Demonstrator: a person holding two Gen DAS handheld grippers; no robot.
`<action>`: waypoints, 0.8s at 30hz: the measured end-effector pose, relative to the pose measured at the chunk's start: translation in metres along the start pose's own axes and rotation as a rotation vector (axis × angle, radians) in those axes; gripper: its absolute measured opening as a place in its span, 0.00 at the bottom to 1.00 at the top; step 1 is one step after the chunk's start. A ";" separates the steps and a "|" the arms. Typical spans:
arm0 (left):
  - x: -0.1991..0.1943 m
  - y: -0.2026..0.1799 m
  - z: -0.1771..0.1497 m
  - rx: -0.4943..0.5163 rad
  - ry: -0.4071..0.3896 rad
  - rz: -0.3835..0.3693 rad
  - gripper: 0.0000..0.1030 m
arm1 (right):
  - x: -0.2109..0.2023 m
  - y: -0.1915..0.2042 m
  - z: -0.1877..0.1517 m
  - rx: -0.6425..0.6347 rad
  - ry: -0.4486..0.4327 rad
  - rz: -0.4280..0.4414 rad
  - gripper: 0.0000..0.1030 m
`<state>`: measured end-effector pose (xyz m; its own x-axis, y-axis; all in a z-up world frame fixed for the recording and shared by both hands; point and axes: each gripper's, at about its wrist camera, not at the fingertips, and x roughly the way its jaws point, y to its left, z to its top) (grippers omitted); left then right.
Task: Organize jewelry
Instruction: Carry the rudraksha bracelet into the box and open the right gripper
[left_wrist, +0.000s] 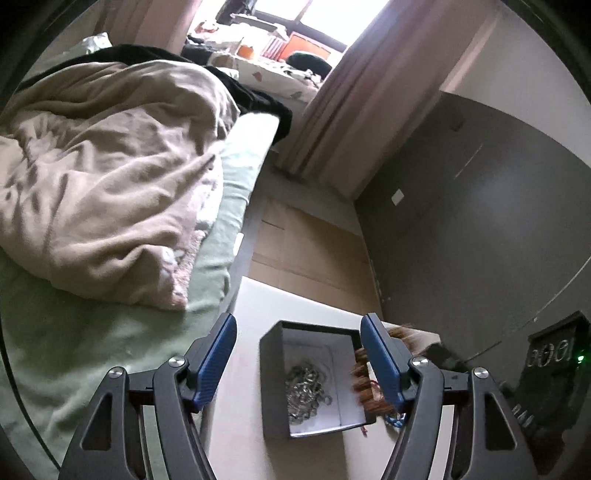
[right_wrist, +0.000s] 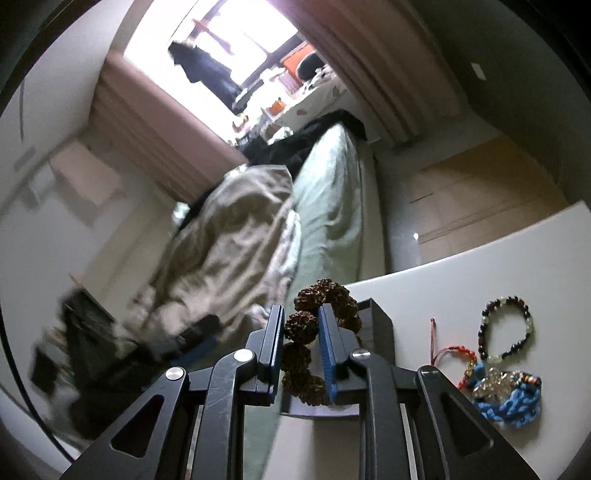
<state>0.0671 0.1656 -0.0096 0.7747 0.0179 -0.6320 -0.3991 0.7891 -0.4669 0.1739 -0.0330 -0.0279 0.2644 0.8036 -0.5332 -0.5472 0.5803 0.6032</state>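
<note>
My right fingers (right_wrist: 301, 345) pinch the rudraksha bead bracelet (right_wrist: 314, 325) by one bead — it could slip past the box (left_wrist: 273, 369). My left fingers (left_wrist: 299, 363) hang open, empty.

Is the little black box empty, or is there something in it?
Not empty. The open black box has no lid on, and a heap of silver chain lies on its white bottom.

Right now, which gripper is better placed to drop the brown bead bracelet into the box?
Right. The right gripper already grips the brown bead bracelet beside the box; the left gripper is open and empty.
</note>
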 end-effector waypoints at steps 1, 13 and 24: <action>0.000 0.002 0.000 -0.006 -0.004 0.004 0.68 | 0.008 0.002 -0.001 -0.003 0.031 0.005 0.32; 0.000 -0.006 -0.005 0.013 -0.021 -0.008 0.68 | -0.033 -0.039 0.005 0.101 -0.008 -0.046 0.59; 0.020 -0.060 -0.025 0.158 0.042 -0.013 0.68 | -0.083 -0.090 0.004 0.192 0.015 -0.228 0.77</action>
<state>0.0945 0.1035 -0.0096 0.7568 -0.0159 -0.6535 -0.3046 0.8760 -0.3741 0.2046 -0.1516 -0.0358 0.3510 0.6487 -0.6753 -0.3148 0.7610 0.5673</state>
